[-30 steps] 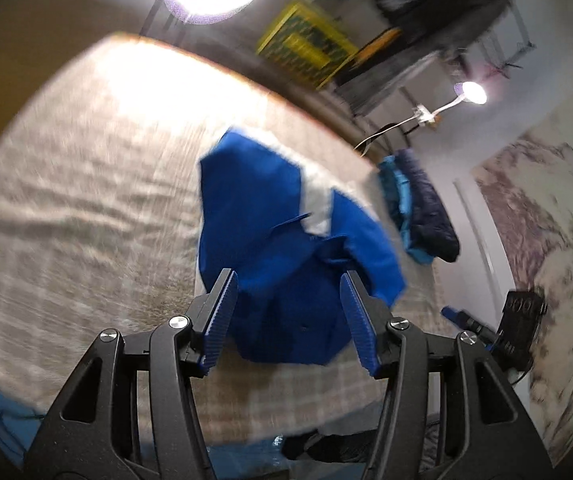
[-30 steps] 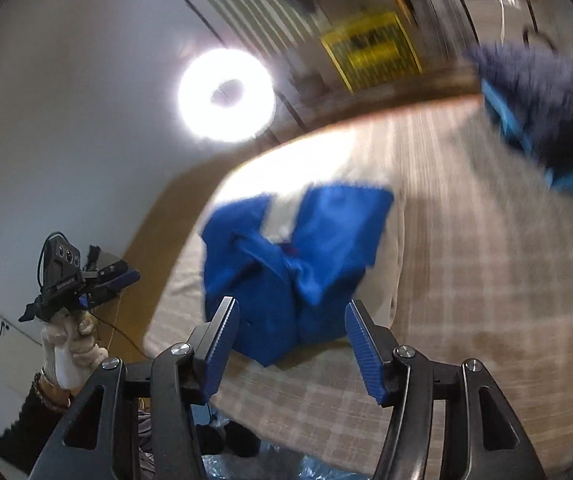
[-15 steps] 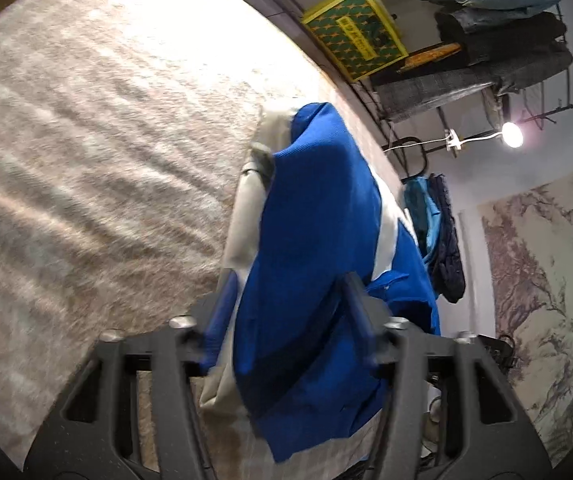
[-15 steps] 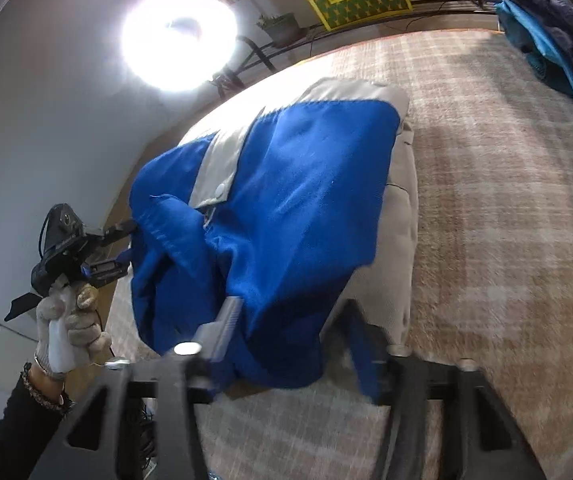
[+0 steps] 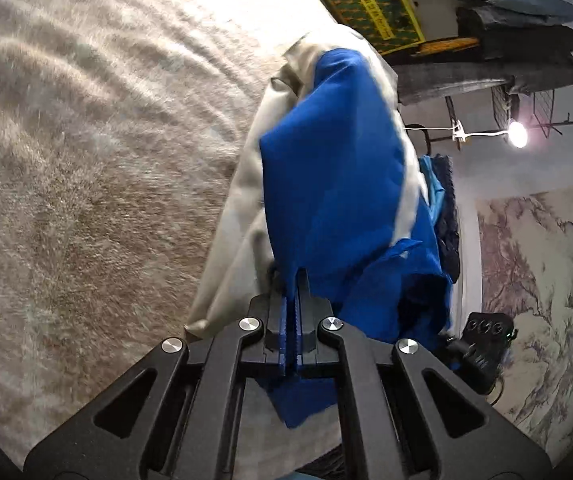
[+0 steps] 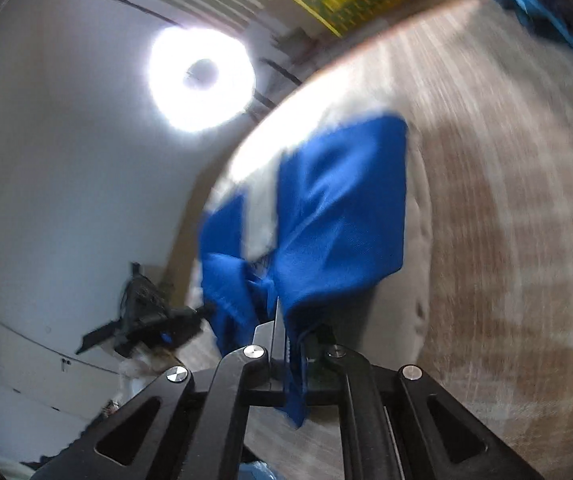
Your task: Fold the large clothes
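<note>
Here two grippers, left gripper (image 5: 291,280) and right gripper (image 6: 286,320), clamp one jacket (image 5: 338,200).

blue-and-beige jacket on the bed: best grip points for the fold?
The near hem of the blue jacket, one corner per tool, from the bed's near edge: only that edge hangs free. The left tool and right tool are already shut on it there.

Your left gripper (image 5: 293,280) has just pinched shut on the blue garment (image 5: 338,184). Its grey lining, seemingly, drapes toward ten o'clock over the plaid blanket (image 5: 86,184).
</note>
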`<act>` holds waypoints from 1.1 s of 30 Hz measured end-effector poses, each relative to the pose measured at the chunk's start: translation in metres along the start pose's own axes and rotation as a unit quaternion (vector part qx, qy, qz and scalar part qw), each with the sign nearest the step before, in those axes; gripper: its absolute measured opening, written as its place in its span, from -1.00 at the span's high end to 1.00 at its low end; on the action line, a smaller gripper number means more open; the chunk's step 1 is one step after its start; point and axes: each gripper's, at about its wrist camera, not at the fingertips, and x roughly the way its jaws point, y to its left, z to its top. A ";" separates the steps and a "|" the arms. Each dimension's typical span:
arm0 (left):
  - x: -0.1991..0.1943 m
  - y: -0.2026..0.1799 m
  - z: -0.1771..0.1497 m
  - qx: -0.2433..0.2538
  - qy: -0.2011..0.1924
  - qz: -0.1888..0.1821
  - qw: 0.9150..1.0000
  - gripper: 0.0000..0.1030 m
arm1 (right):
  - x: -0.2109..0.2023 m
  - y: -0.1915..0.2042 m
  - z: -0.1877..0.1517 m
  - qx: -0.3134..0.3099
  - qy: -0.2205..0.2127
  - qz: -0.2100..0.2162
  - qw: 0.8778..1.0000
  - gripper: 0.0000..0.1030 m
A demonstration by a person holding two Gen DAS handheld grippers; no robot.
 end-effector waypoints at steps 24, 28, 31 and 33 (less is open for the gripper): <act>-0.008 -0.099 -0.048 0.149 -0.022 0.030 0.988 0.98 | 0.041 0.114 -0.024 -0.373 0.028 -0.137 0.917 -0.02; 0.008 -0.098 -0.047 0.152 -0.005 0.043 0.987 0.98 | 0.060 0.108 -0.007 -0.358 0.052 -0.108 0.926 -0.04; 0.018 -0.093 -0.045 0.156 0.001 0.061 0.986 0.98 | 0.065 0.092 0.007 -0.296 0.077 -0.037 0.951 0.11; 0.022 -0.091 -0.043 0.157 0.002 0.064 0.986 0.98 | 0.070 0.079 0.014 -0.263 0.089 -0.037 0.960 0.56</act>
